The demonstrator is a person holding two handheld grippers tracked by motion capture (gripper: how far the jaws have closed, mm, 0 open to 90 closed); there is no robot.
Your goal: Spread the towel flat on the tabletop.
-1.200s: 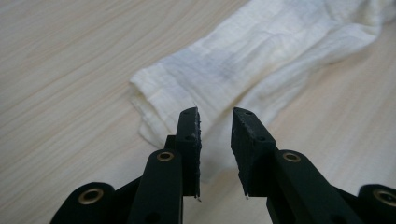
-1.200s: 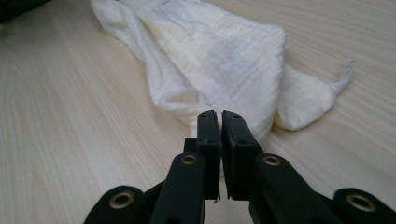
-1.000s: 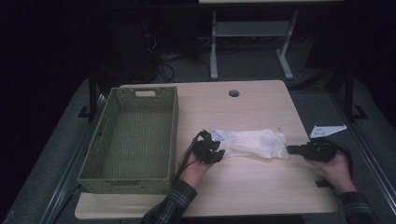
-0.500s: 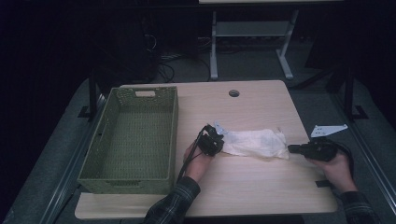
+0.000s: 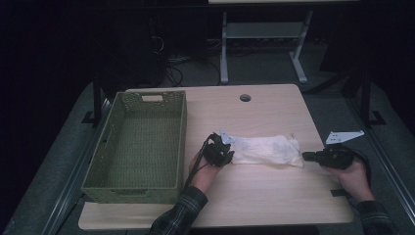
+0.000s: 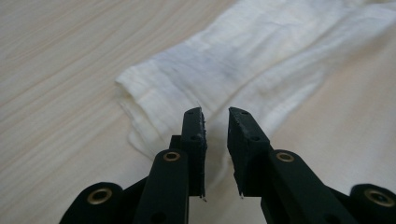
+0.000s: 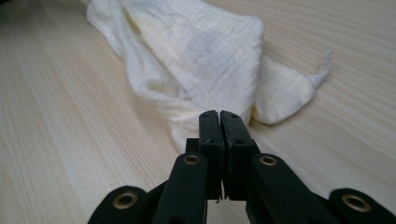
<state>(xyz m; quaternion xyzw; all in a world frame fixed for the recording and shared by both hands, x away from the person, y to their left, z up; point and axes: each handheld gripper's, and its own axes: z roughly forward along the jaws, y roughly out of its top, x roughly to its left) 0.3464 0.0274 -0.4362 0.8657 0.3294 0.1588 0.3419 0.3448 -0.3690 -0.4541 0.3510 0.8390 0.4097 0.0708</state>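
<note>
Lying across the middle of the table (image 5: 274,105), the cloth (image 5: 264,149) is a white, folded, rumpled strip stretched between the two grippers. Well to its left stands a green basket (image 5: 110,142) with nothing in it. The left gripper (image 5: 226,157) sits at the cloth's left end; in the left gripper view its jaws stand a narrow gap apart over the cloth's folded edge (image 6: 154,102), having just been opening a little, and the pads press on nothing. The right gripper (image 5: 307,156) points at the cloth's right end from just beside it. In the right gripper view its jaws are pressed together, tip to tip, with the cloth (image 7: 196,51) right in front of them; whether a thin bit of fabric is pinched between the pads I cannot tell. Both hands rest low on the table.
</note>
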